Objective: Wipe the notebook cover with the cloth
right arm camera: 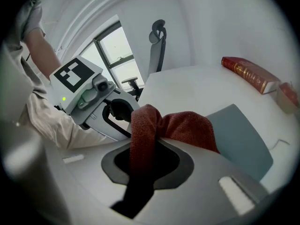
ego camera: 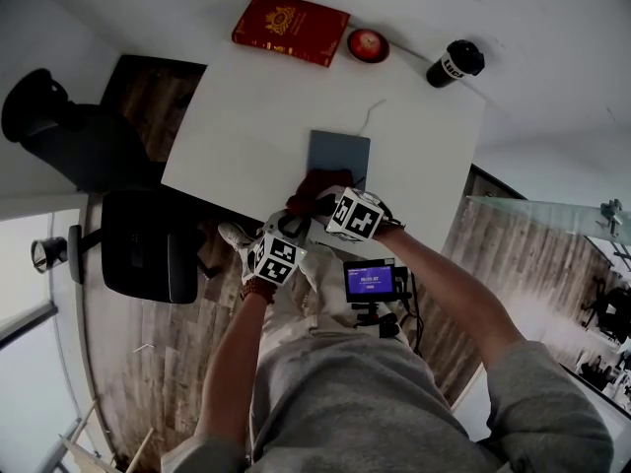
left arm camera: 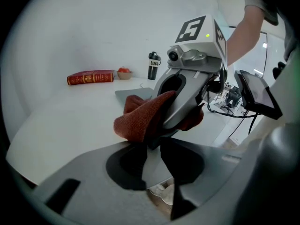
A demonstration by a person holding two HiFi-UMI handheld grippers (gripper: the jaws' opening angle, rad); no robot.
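Head view: the wiping step is judged under way, with the cloth set on the notebook's near end.
The rust-red cloth [ego camera: 315, 183] is pinched in the right tongs [right arm camera: 146, 149] and bunched on the grey-blue notebook [ego camera: 341, 154], which lies flat on the white surface [ego camera: 251, 116]. The left tongs [left arm camera: 151, 146] are spread just beside the cloth, with nothing gripped. A pressed stroke across the bare far cover is called for next.

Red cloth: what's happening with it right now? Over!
Right tongs shut on rust-red knitted cloth at grey-blue notebook's near edge. Left tongs at cloth's edge, grip unclear. Notebook cover otherwise clear.
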